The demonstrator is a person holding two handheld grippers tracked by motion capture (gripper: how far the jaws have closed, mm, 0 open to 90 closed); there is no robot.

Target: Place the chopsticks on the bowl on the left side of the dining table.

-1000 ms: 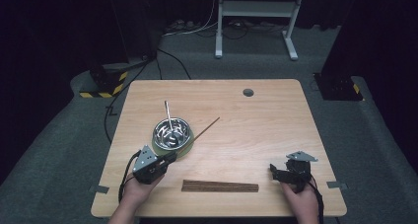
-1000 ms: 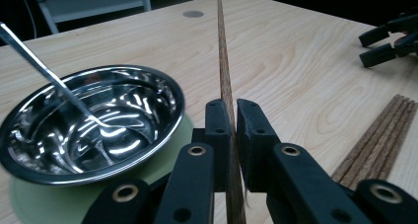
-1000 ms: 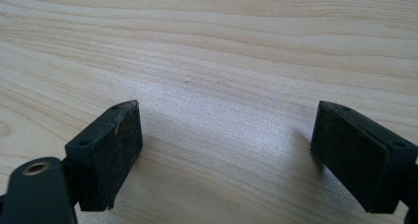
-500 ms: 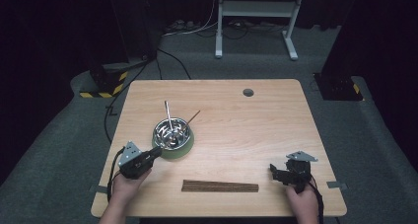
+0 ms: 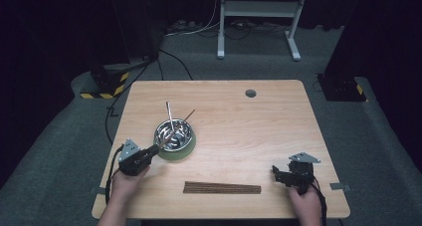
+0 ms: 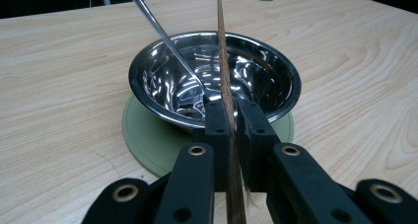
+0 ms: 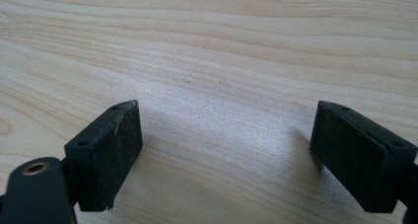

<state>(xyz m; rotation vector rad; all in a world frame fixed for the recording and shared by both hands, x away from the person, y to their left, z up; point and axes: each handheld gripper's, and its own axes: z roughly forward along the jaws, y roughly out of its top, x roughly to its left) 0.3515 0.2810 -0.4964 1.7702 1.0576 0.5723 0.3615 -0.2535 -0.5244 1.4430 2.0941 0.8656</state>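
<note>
From the high view, the left gripper (image 5: 155, 149) sits just beside the bowl's (image 5: 174, 134) near-left rim, clamped on one thin brown stick (image 5: 180, 125) that slants up across the bowl, its far tip poking past the far rim. A metal rod (image 5: 170, 116) also leans out of the bowl toward the far side. The bowl stands on a round green mat (image 5: 185, 150). Nearer the person than the bowl, a flat bundle of sticks (image 5: 222, 187) lies on the bench (image 5: 259, 131). Well to the right of the bowl, the right gripper (image 5: 281, 175) rests low on the wood.

In the left gripper view, the jaws are pressed narrow on the stick (image 6: 227, 110), which runs straight out over the bowl (image 6: 256, 81). The step looks like placing this stick into the bowl; next the tip should be lowered inside the rim before the jaws let go, or it may tip out. The bowl is polished steel, round and shallow, mirror-bright; the rod (image 6: 167, 41) is slim and shiny; the stick is matt, grainy wood; the mat (image 6: 148, 135) is dull, smooth and flat.

In the right gripper view, the jaws stand wide apart with nothing between them, their pads (image 7: 118, 145) black and rough above pale, lined bench (image 7: 222, 61) grain.
</note>
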